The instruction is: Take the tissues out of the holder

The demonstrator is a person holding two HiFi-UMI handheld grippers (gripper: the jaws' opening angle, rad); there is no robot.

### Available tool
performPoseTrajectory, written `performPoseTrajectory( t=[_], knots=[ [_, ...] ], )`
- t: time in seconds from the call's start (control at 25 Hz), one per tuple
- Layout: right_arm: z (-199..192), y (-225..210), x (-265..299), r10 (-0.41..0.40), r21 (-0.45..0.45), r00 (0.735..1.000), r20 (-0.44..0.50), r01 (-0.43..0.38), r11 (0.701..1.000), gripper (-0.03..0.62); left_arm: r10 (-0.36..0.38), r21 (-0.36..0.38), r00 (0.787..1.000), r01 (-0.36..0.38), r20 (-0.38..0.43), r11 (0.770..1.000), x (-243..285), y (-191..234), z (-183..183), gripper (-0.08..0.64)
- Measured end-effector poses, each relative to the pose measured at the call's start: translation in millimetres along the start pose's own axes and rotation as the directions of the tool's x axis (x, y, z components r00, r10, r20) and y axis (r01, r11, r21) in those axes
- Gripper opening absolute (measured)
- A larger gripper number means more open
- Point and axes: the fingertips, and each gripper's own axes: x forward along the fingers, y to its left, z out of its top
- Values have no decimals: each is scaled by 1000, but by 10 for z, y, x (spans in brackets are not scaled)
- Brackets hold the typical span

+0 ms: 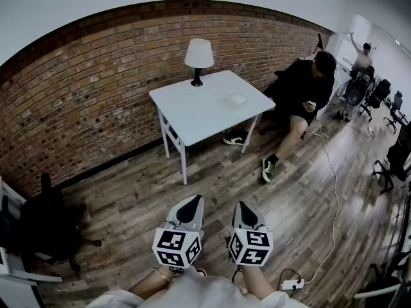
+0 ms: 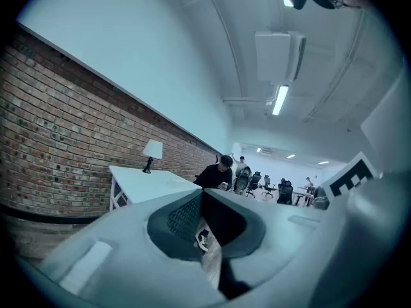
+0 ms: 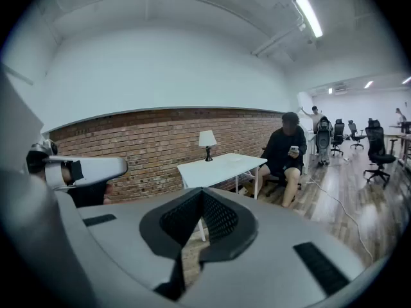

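Observation:
A flat white tissue holder (image 1: 236, 99) lies on the white table (image 1: 199, 111), towards its right end; I cannot make out the tissues in it. Both grippers are low in the head view, close to my body and well short of the table. My left gripper (image 1: 191, 205) has its jaws together at the tip with nothing between them, and it points at the table (image 2: 144, 178). My right gripper (image 1: 244, 212) is shut and empty too, beside the left one. In the right gripper view the table (image 3: 218, 167) stands ahead beyond the closed jaws.
A table lamp (image 1: 198, 56) stands at the table's back edge by the brick wall (image 1: 96, 88). A person (image 1: 302, 88) sits just right of the table, legs stretched over the wooden floor. A cable (image 1: 334, 191) runs to a power strip (image 1: 292, 284). A dark chair (image 1: 45, 223) is at the left.

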Motion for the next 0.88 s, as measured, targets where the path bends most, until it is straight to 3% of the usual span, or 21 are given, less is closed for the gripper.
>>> performPoseTrajectory(
  t=[0.56,0.88],
  knots=[
    [17,-19,-87,-18,9,1000,8,18,1000,6,-29,15,1000,29,-9,999,-6,-65,15,8],
    [-98,57,59,-56,53,998,-13,57,997,8,-14,5,999,14,-45,1000,-57,230,-98,8]
  ],
)
